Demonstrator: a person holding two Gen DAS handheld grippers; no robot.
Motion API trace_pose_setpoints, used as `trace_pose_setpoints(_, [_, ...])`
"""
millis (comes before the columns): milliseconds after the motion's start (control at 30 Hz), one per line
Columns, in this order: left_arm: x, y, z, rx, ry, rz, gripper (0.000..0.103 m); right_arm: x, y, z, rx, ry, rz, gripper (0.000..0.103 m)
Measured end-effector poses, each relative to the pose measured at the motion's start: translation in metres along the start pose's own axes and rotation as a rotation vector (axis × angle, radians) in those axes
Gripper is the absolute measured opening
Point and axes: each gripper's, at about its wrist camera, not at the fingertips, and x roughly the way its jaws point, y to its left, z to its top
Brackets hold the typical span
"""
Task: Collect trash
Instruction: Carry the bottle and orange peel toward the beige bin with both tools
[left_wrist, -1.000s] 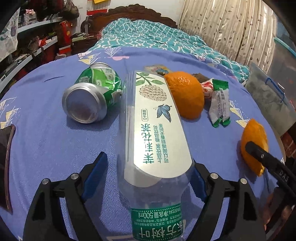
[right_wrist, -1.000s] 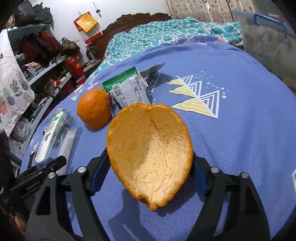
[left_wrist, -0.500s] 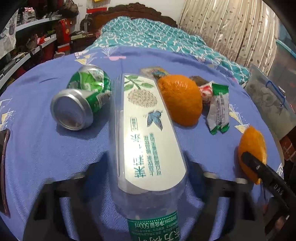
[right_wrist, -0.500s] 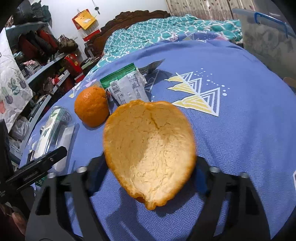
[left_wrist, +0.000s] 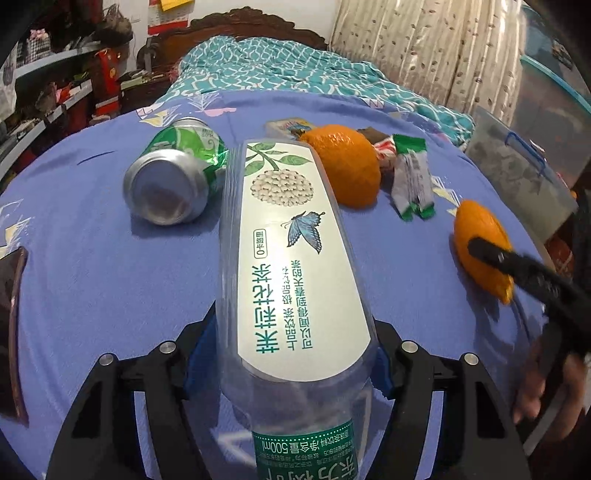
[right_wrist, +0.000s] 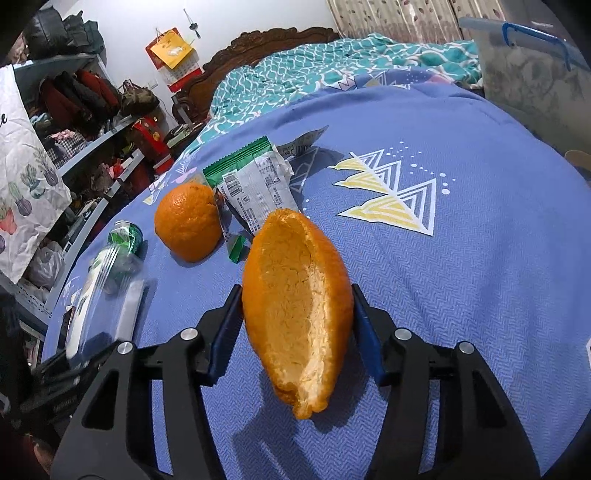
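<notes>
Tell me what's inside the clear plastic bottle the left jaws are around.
The plastic bottle looks empty: the blue tablecloth shows through its clear lower part. The white label hides most of the body, and the cap end is out of view.

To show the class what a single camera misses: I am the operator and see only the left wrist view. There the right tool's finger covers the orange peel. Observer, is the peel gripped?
Observer: Yes. The right tool, whose jaws have just been closing, pinches the orange peel from both sides and folds it into a narrow boat.
Operator: Which face of the peel shows to you?
Observer: The pale, rough pith inside. The orange skin faces outward against the jaws.
</notes>
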Motion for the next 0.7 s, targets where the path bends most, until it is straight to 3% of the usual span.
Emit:
trace_pose_setpoints(133, [-0.004, 0.003, -0.009, 0.003, 0.021, 0.016, 0.067, 0.003, 0.002, -0.001, -0.008, 0.016, -0.006, 0.071])
trace_pose_setpoints(267, [-0.008, 0.009, -0.009, -0.020, 0.029, 0.024, 0.078, 0.001, 0.006, -0.005, -0.031, 0.017, -0.018, 0.080])
trace_pose_setpoints(467, [-0.012, 0.015, -0.004, -0.057, 0.018, 0.022, 0.087, -0.008, 0.014, -0.013, -0.071, -0.017, -0.049, 0.087])
trace_pose_setpoints(633, [-0.008, 0.004, 0.001, -0.041, 0.018, 0.006, 0.085, -0.007, 0.005, -0.011, -0.018, -0.008, -0.052, 0.087])
trace_pose_setpoints(700, [-0.006, -0.002, 0.002, -0.020, 0.021, 0.003, 0.071, -0.009, 0.005, -0.011, -0.020, -0.018, -0.055, 0.077])
